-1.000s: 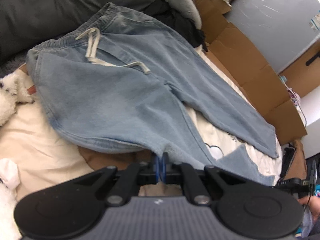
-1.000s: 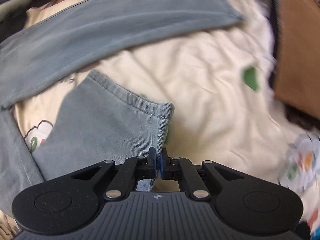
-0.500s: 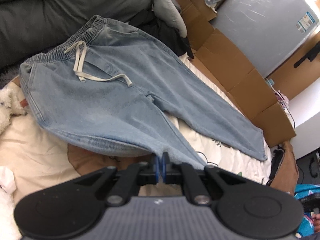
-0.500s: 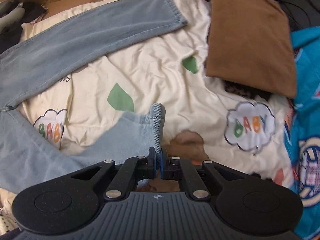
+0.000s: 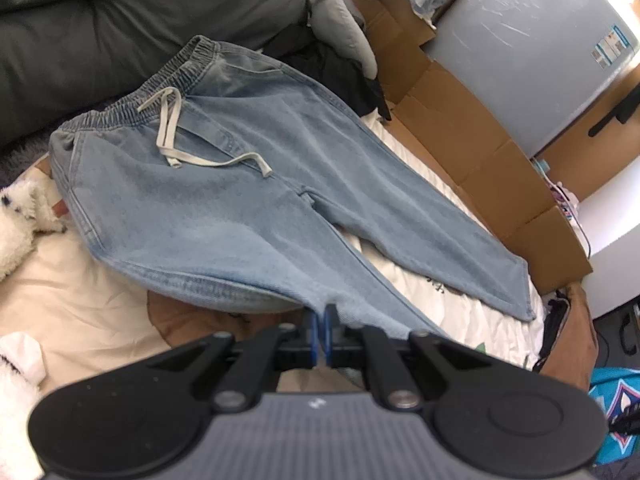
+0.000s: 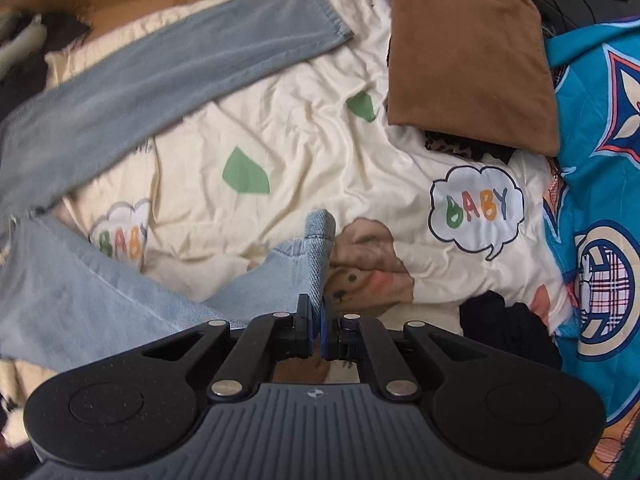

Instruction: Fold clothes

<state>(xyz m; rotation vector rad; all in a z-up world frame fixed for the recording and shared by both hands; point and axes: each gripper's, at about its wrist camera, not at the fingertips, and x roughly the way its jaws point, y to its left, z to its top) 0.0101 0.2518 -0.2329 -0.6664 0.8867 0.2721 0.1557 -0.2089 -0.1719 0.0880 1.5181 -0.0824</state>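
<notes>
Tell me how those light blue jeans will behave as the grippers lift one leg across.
Probably floppy: the jeans sag between the left gripper and right gripper. The hem droops, so it will likely trail. The loose drawstring may shift.

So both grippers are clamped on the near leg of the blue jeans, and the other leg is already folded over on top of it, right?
Not quite. Both the left gripper and the right gripper are shut on the near leg of the jeans, but the other leg lies flat and apart on the cream blanket, as the right wrist view shows.
</notes>
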